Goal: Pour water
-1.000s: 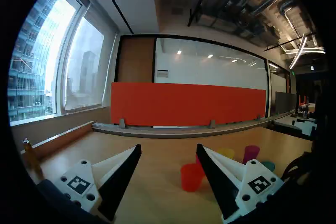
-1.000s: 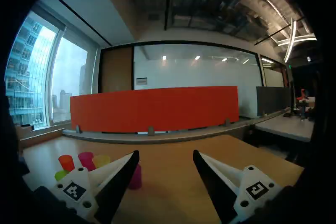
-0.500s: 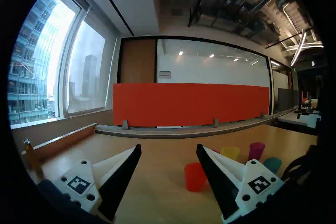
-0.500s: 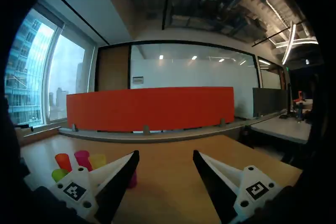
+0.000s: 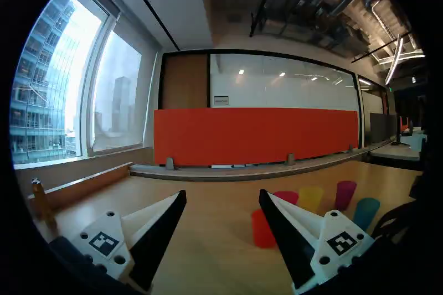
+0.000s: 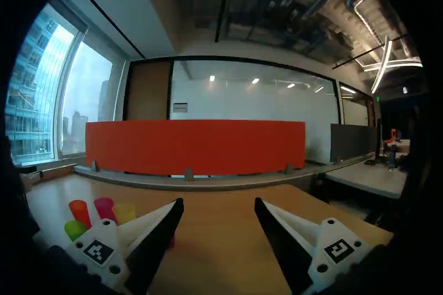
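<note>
Wooden bench [image 5: 216, 228] backed by an orange partition [image 5: 255, 135], with a window [image 5: 72, 96] to the left. Left claw [image 5: 221, 192] and right claw [image 6: 217, 201] are both spread and empty. The coloured cups [image 5: 311, 198] stand ahead-right of the left claw and ahead-left of the right claw. Compared with earlier, they sit farther right of the left claw.

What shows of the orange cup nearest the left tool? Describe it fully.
The orange cup looks like plastic, a plain tumbler with no handle. It stands upright on the wooden table, in front of the other coloured cups. Its right side is hidden behind one finger of the left tool, which is open and not gripping it. Whether it holds water cannot be told.
</note>
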